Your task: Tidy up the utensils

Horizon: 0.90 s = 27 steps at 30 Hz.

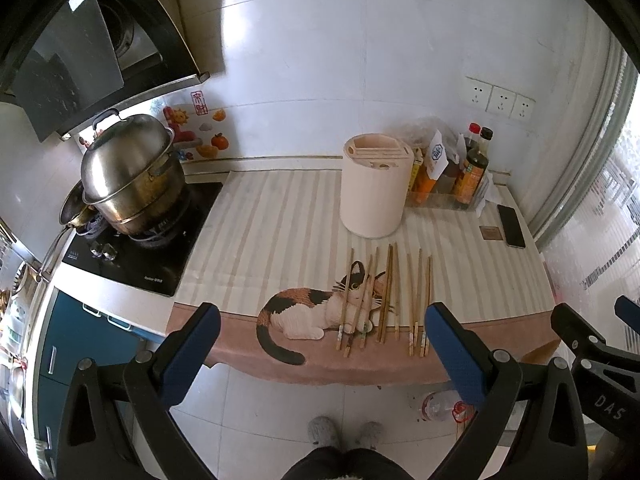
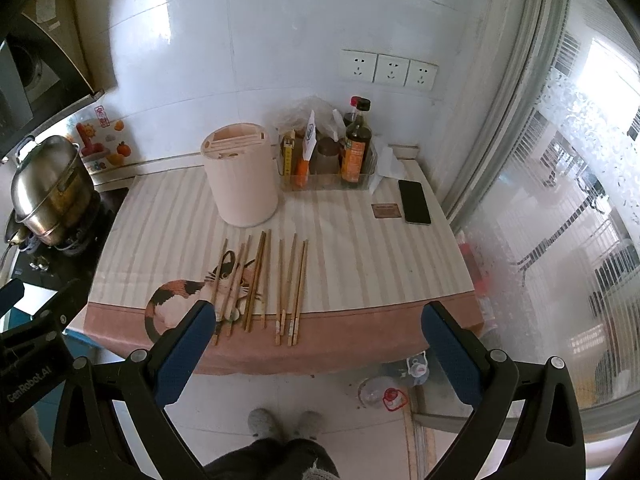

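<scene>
Wooden chopsticks (image 1: 384, 300) lie in a loose row on the striped cat-print cloth (image 1: 280, 220), near its front edge, tips pointing toward the wall. Just behind them stands the cream holder (image 1: 376, 188), upright, slots on top apparently empty. Left gripper (image 1: 320, 356) hangs off the counter's front edge, jaws spread wide, nothing between them. Right gripper (image 2: 316, 354) likewise: wide apart, empty, short of the cloth. Judgement: the task stands at its opening step, no chopstick yet collected. Next move calls for one gripper to advance over the row, lower onto a single stick or pair, and close on it cleanly; the sticks lie close together, so neighbours may be disturbed
</scene>
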### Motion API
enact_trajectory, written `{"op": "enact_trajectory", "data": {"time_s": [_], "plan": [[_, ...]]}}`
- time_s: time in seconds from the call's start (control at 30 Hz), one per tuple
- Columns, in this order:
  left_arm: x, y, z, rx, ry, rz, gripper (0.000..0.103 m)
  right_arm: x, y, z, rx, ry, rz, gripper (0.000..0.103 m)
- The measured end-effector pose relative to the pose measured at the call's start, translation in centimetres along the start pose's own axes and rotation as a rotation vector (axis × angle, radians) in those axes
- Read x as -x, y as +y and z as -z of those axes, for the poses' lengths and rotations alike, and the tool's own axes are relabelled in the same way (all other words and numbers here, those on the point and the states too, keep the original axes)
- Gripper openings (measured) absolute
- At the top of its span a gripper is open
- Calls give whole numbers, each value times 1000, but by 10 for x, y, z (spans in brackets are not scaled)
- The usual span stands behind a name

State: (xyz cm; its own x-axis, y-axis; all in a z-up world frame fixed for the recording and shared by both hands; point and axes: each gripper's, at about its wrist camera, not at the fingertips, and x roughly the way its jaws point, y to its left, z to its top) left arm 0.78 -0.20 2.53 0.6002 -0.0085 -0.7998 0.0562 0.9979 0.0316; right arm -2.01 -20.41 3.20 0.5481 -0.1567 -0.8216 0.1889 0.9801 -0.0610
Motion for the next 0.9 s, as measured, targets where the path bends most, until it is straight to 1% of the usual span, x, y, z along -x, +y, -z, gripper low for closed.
{"op": "enact_trajectory", "data": {"time_s": [0.63,0.9], "plan": [[1,1,2,0,-5,-2,103,0,4,0,-1,-8,-2,103],[0,0,1,-1,-5,-2,103,0,7,-7,1,-19,3,103]]}}
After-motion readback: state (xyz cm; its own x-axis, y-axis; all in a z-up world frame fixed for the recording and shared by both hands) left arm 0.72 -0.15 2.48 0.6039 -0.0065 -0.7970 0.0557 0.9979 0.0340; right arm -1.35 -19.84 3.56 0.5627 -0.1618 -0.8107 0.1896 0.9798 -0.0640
